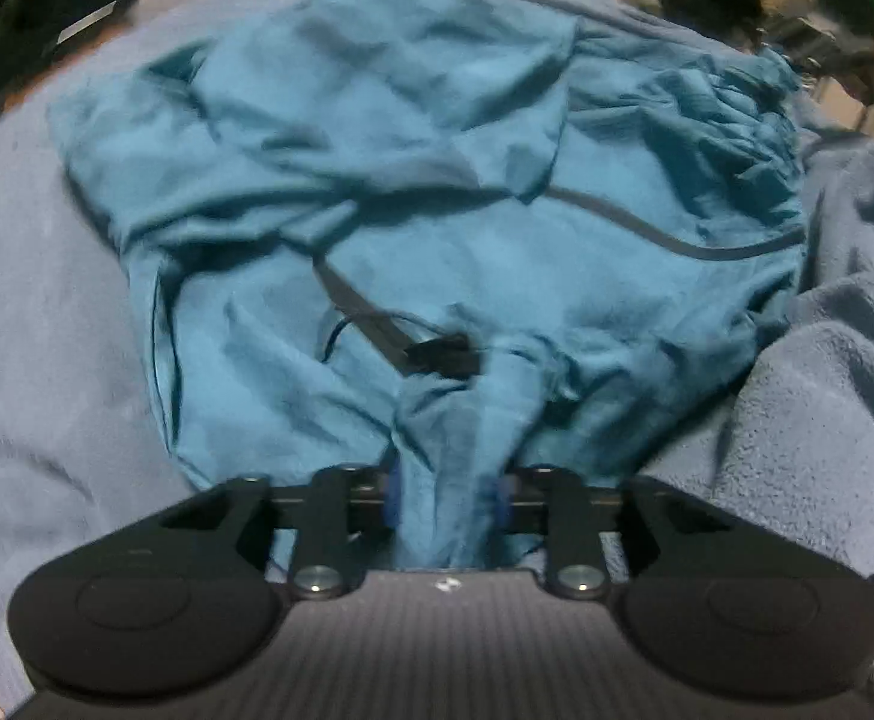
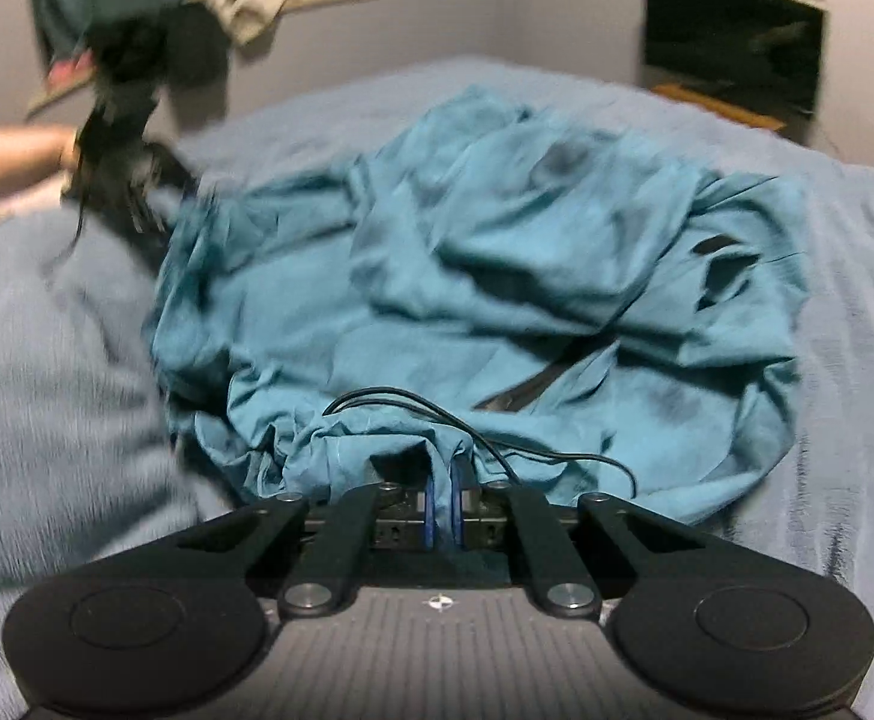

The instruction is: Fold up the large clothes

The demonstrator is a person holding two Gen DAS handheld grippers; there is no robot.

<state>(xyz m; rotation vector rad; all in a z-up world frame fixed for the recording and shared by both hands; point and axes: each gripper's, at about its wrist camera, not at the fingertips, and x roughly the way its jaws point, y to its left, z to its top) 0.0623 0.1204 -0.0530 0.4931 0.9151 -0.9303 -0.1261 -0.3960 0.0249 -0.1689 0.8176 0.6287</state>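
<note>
The left hand-held gripper is pinching a bunched fold of the teal garment; the right hand-held gripper is clamping another edge near a thin black cord; the garment is lying crumpled on the bed; it is looking light, limp and slippery, so hems or corners are probably offering the surest hold.
</note>
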